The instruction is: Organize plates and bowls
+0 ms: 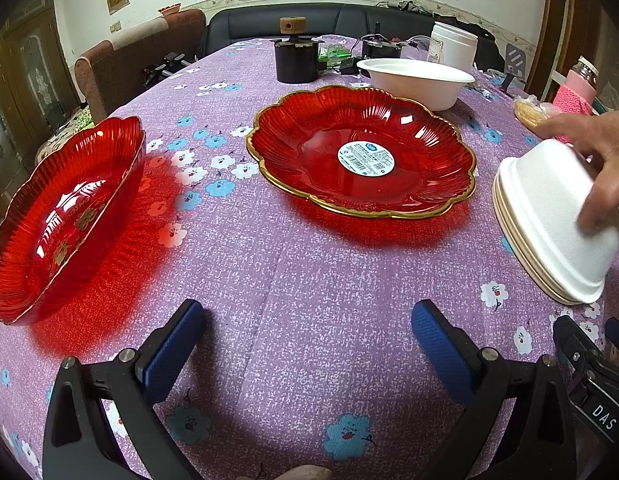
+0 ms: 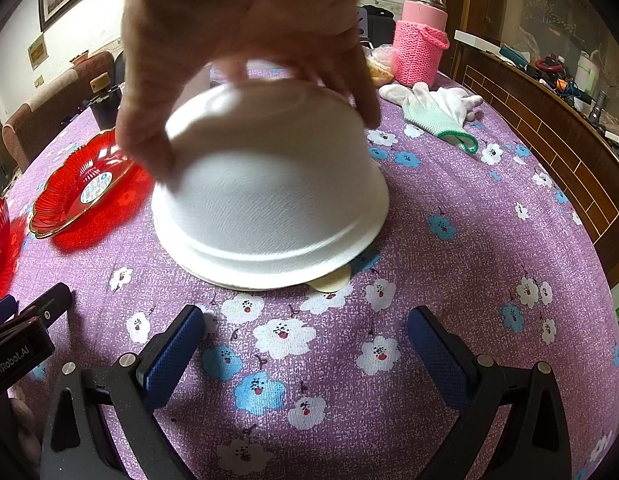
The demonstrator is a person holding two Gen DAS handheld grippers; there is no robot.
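Upside-down white bowl stack [image 2: 269, 200] sits on the bench [image 2: 449, 280] just ahead of the right gripper [image 2: 305, 344], with a bare hand [image 2: 237, 28] gripping its base; the left view shows about three nested rims, exact count unclear. Beside it lies the flat red plate [image 1: 361, 152] with a label at its centre, then a deeper red plate [image 1: 61, 216] near the left bench edge, and one upright white bowl [image 1: 415, 80] behind. Count: two red plates, one loose bowl, one stack. Left gripper [image 1: 307, 336] and right gripper both stand wide apart, holding nothing. Risks, as I judge them: the hand blocks any approach to the stack, so a collision is likely; nested bowls could separate or slide if clamped by the top one only; glossy plate rims may slip from the pads.
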